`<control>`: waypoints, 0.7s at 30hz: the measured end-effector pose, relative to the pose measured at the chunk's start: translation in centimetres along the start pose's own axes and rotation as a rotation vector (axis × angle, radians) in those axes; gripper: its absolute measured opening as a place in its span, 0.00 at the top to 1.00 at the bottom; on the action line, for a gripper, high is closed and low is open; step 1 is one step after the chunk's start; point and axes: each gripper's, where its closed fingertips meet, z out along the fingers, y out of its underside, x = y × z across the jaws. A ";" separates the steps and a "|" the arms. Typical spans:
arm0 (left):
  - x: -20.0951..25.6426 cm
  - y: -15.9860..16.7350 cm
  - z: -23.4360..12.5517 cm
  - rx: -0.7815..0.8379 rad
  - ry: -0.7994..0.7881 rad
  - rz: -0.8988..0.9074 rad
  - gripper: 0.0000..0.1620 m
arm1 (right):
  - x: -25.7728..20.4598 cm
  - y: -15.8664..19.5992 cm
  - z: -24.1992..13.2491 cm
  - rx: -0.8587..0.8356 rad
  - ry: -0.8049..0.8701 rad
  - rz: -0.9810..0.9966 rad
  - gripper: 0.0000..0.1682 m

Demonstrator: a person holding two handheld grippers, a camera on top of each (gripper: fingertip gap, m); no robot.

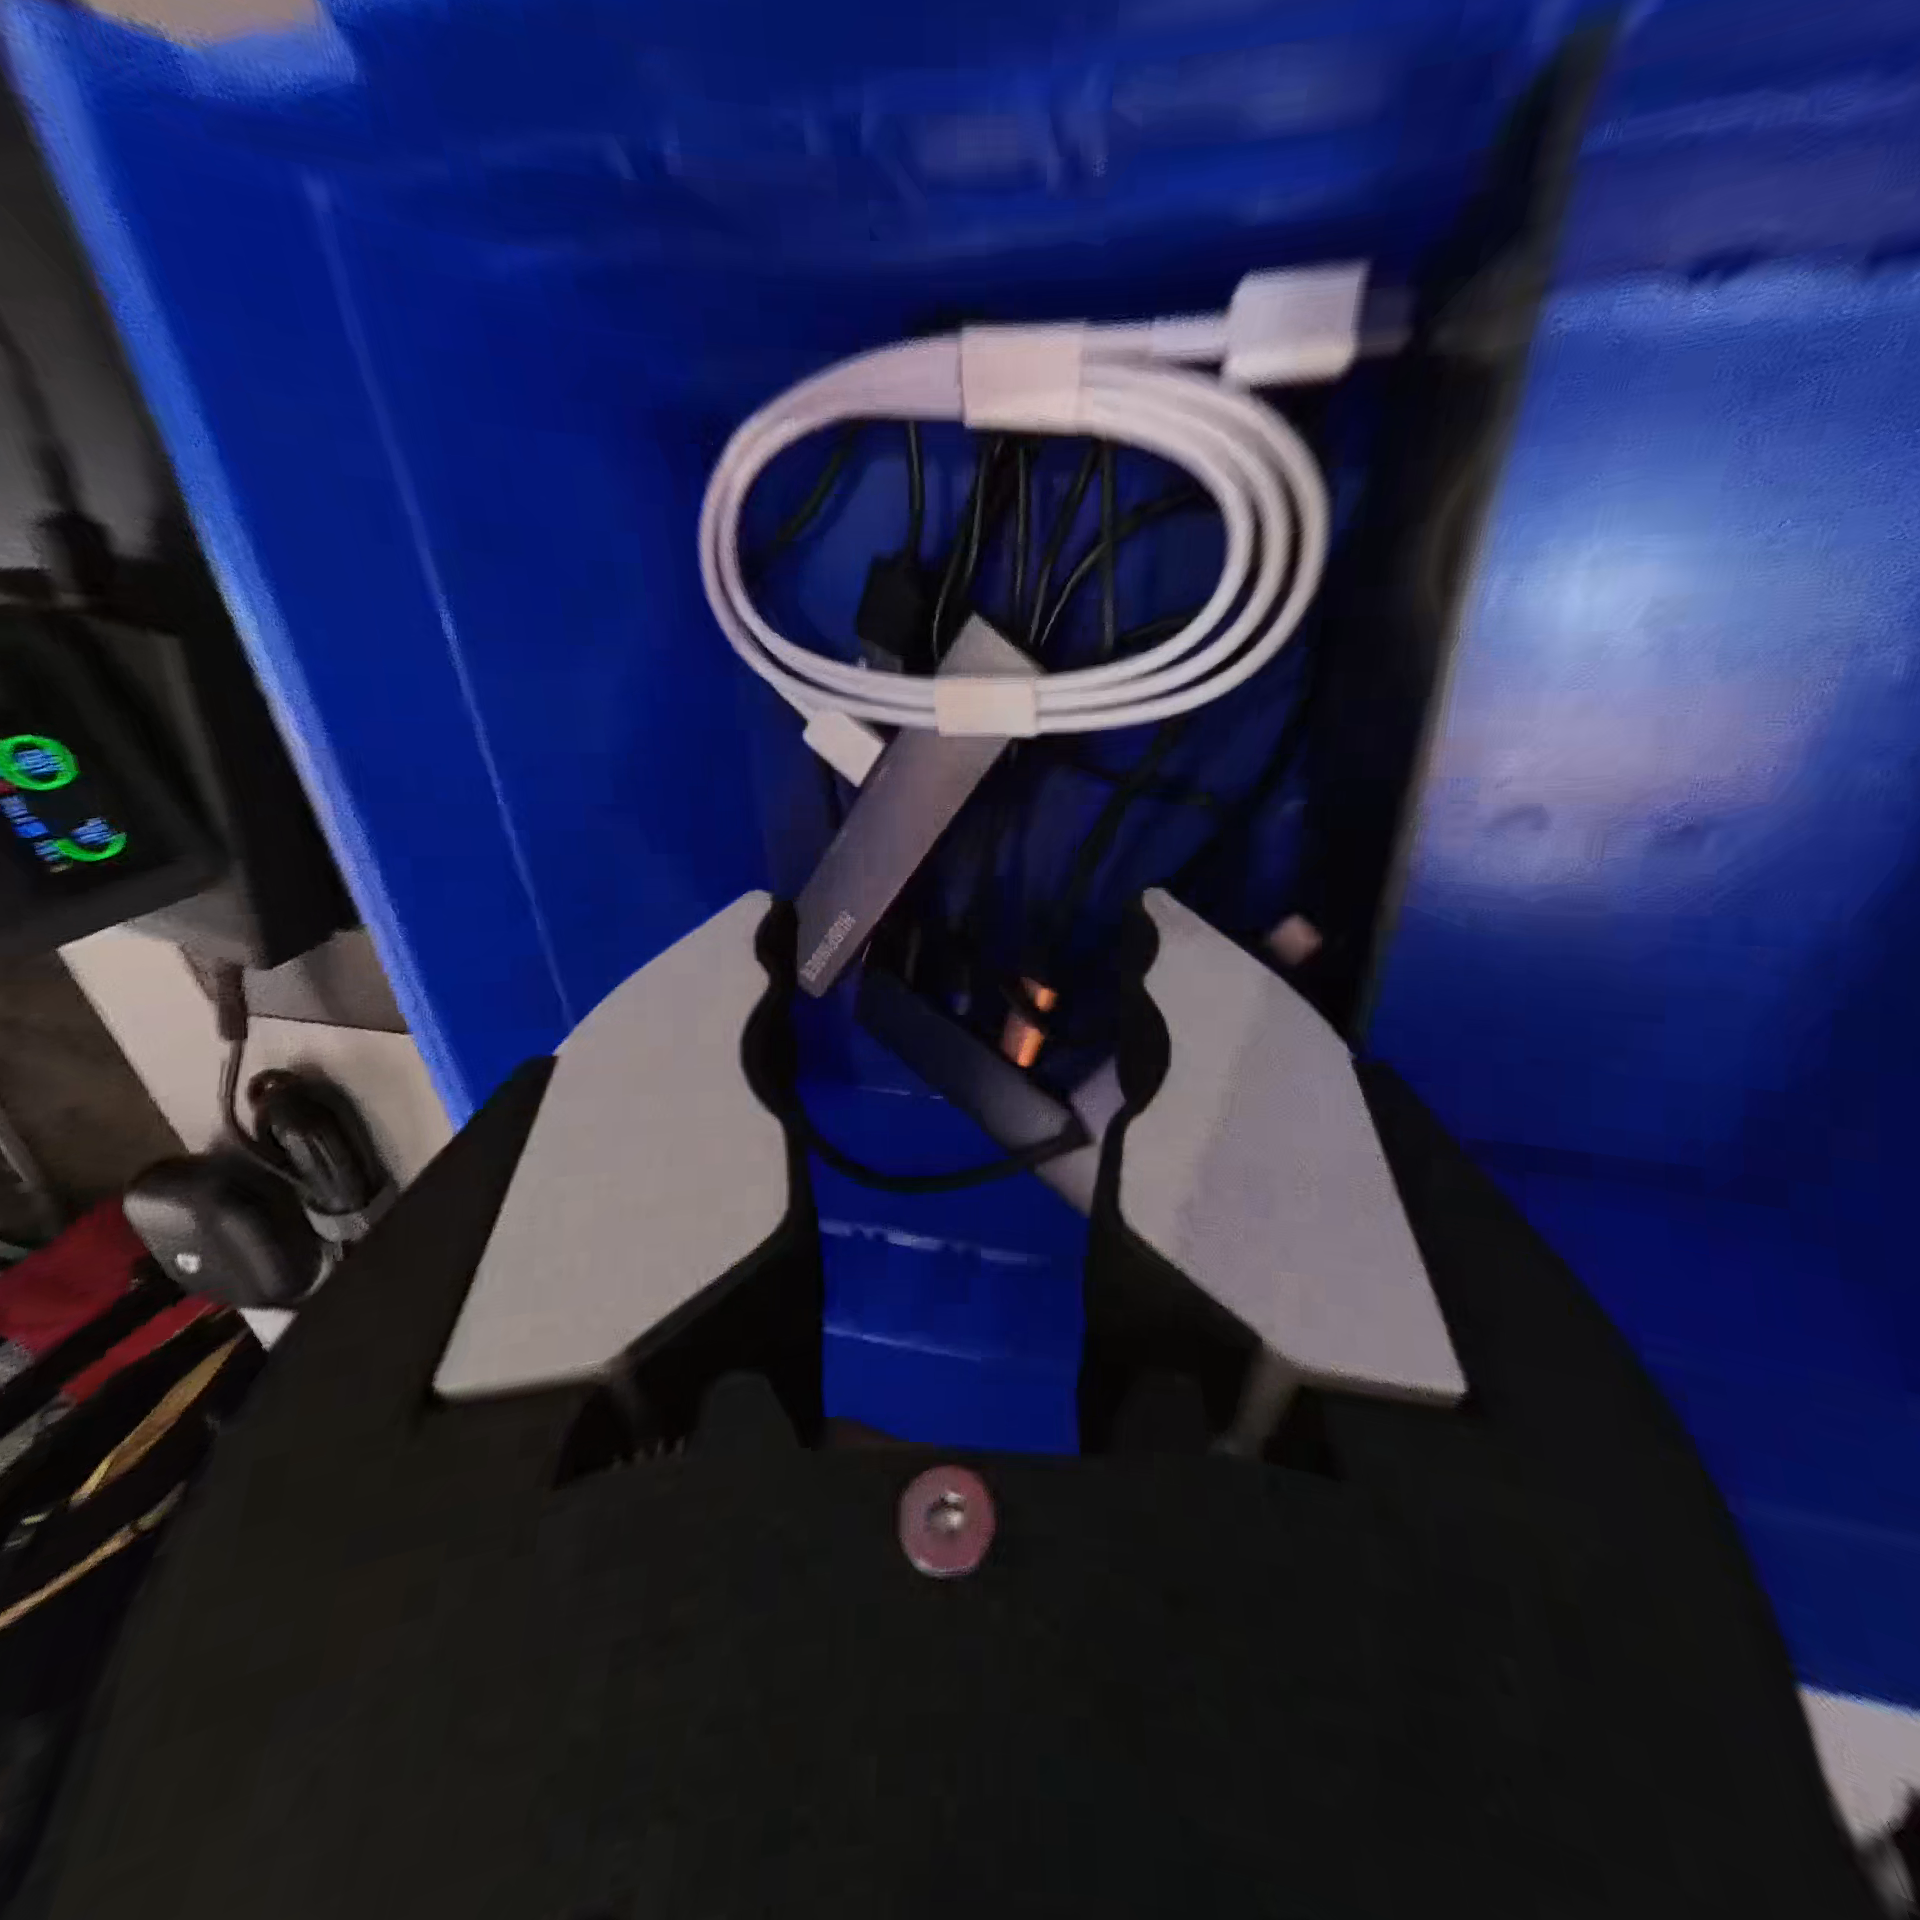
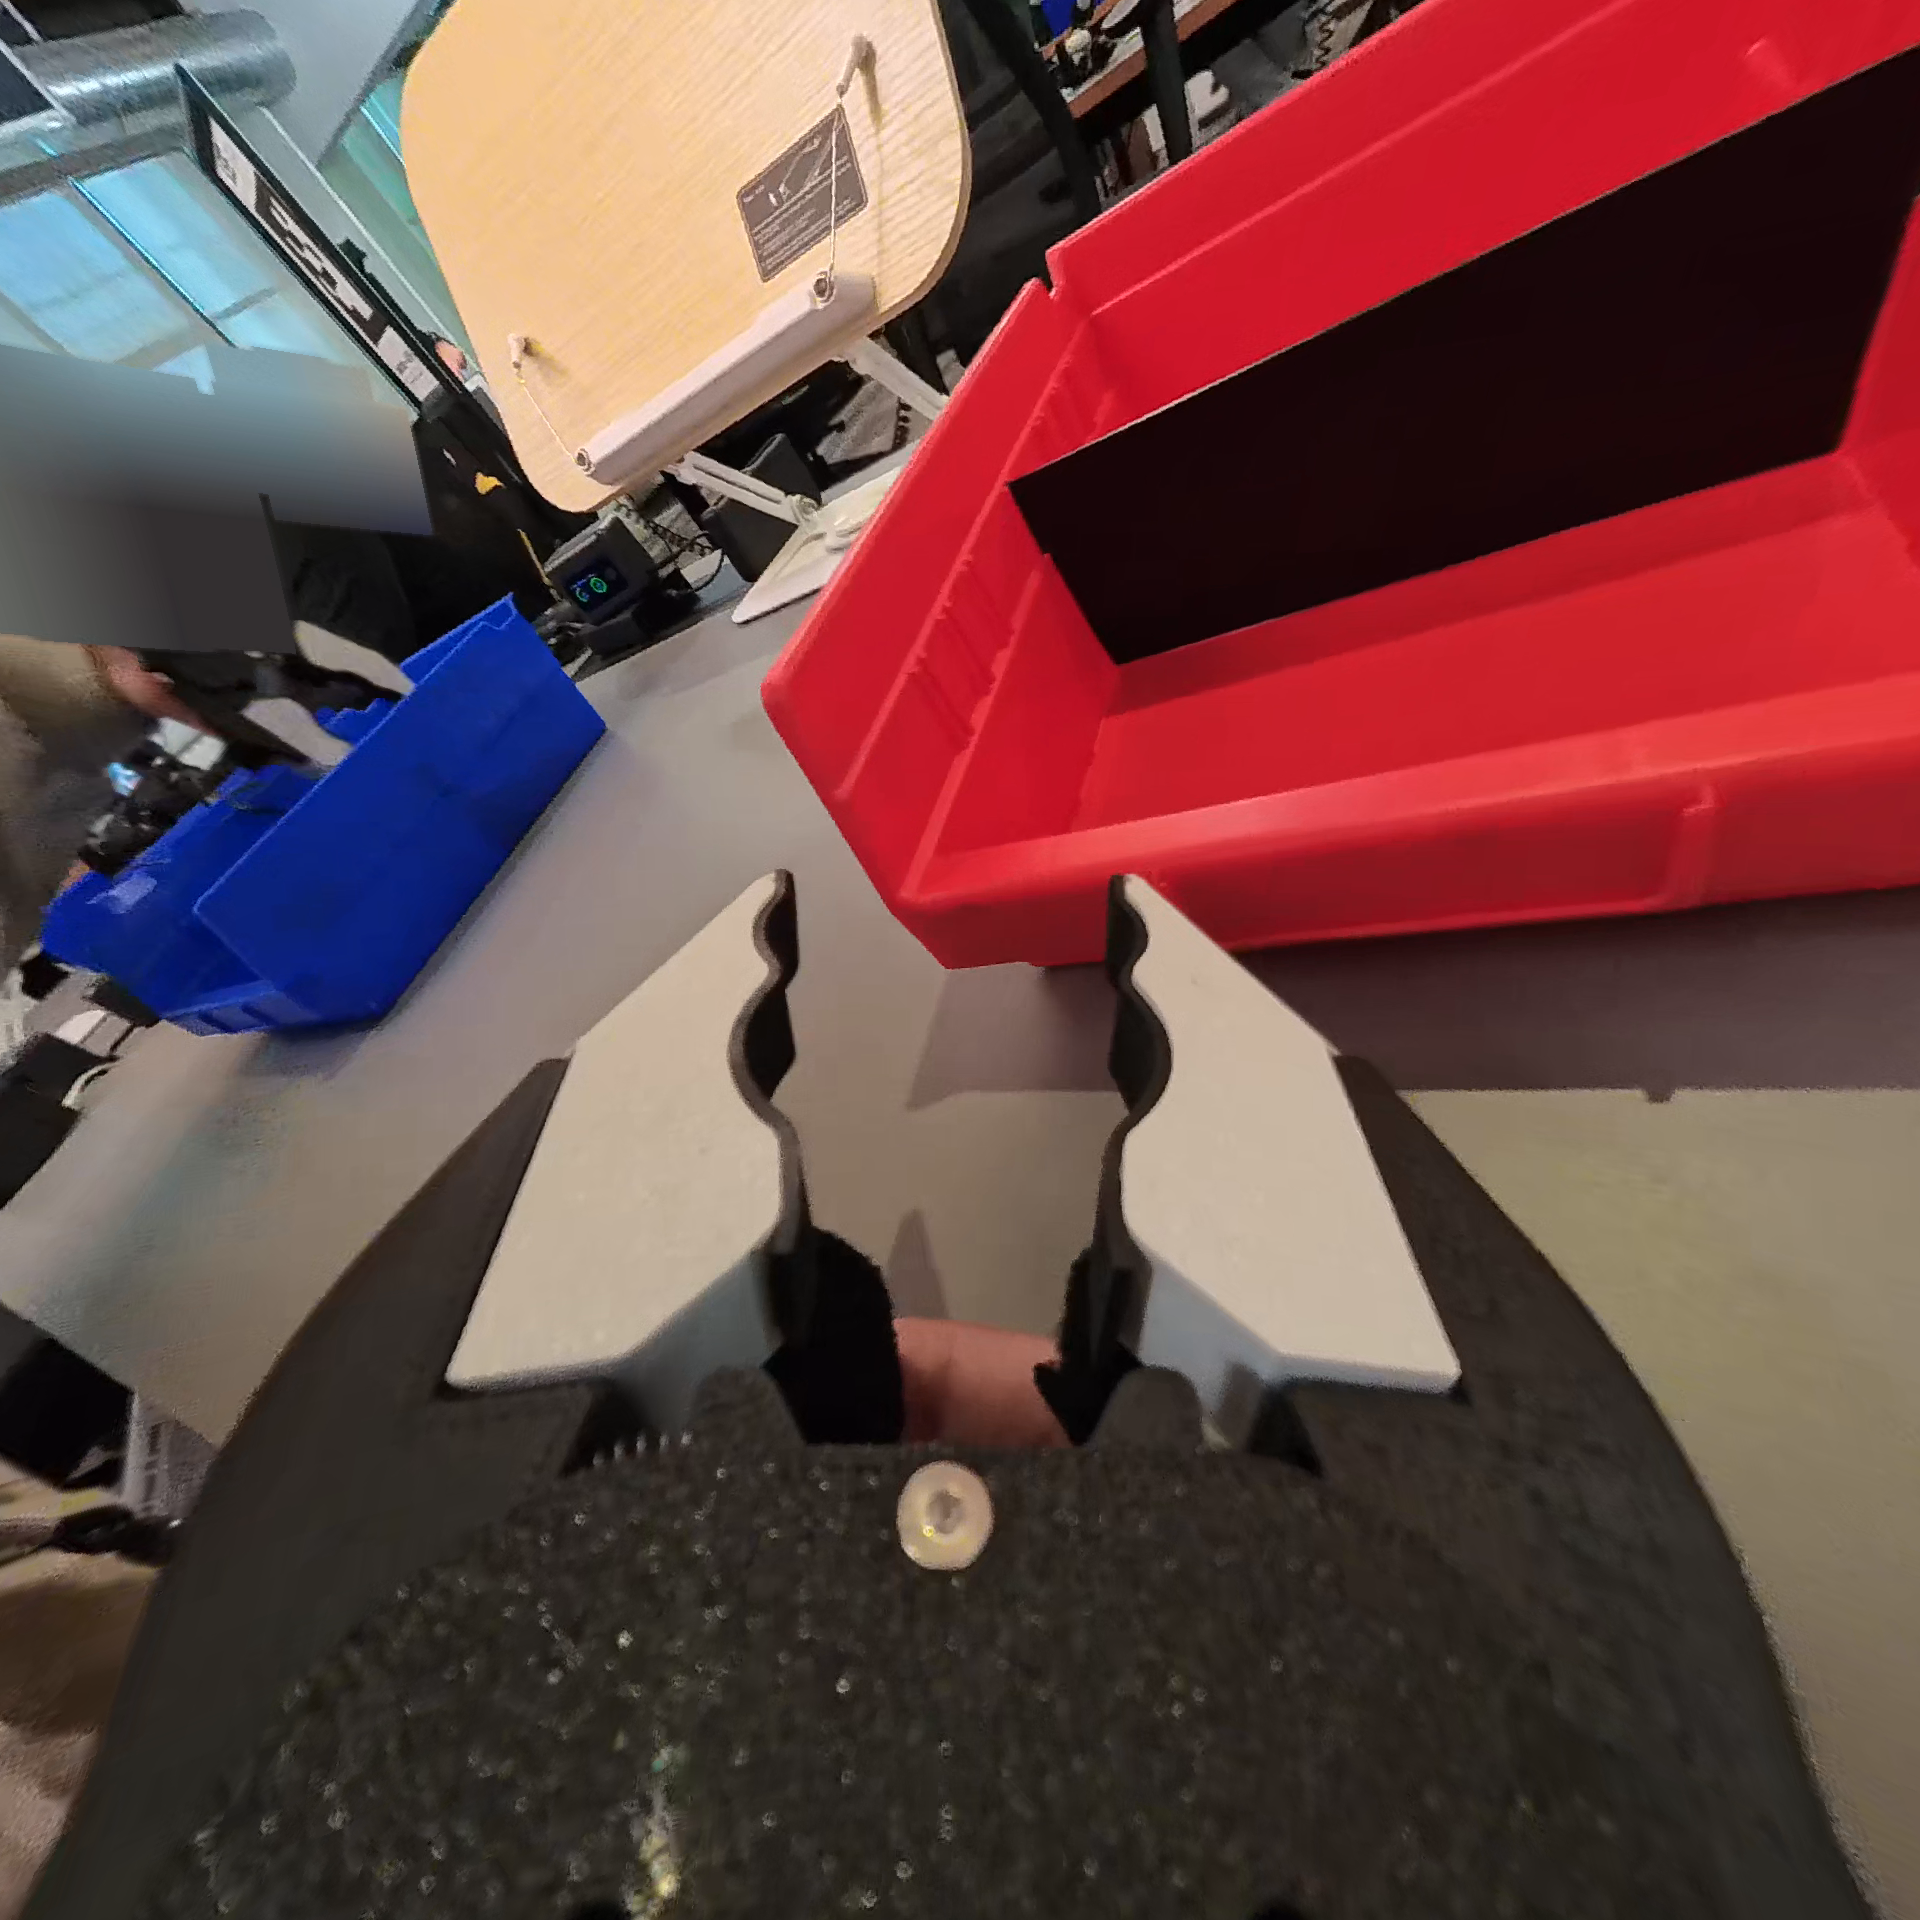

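Note:
My left gripper [image 1: 951,920] is open and empty, pointing down into a blue bin [image 1: 499,499]. Just past its fingertips lies a grey flat stick-shaped device [image 1: 894,821], over thin black cables [image 1: 997,530]. A coiled white cable [image 1: 1018,551] with white ties lies farther in, and copper-coloured plugs [image 1: 1029,1023] show between the fingers. My right gripper [image 2: 951,909] is open and empty above the grey table [image 2: 665,831], its tips just short of the near rim of a red bin [image 2: 1351,862] with a black divider [image 2: 1507,384]. The blue bin [image 2: 364,831] and the left gripper [image 2: 281,707] show at far left.
A tilted wooden board on a white stand [image 2: 675,239] rises behind the bins. A small black device with a green-lit screen [image 2: 597,592] sits beside it; it also shows in the left wrist view [image 1: 62,800]. A black adapter with cable [image 1: 239,1216] lies left of the blue bin. The grippers' ends are close to 60 cm from one another.

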 end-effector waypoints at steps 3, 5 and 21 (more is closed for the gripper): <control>-0.6 1.2 2.2 -0.112 0.120 0.049 0.67 | -0.4 0.1 0.0 -0.001 -0.041 0.023 0.65; -1.2 1.4 3.3 -0.163 0.156 0.096 0.68 | -0.5 0.1 -0.1 -0.005 -0.057 0.028 0.65; -0.8 1.1 4.6 -0.224 0.048 0.320 0.84 | -1.3 0.5 -0.1 -0.026 -0.122 0.068 0.65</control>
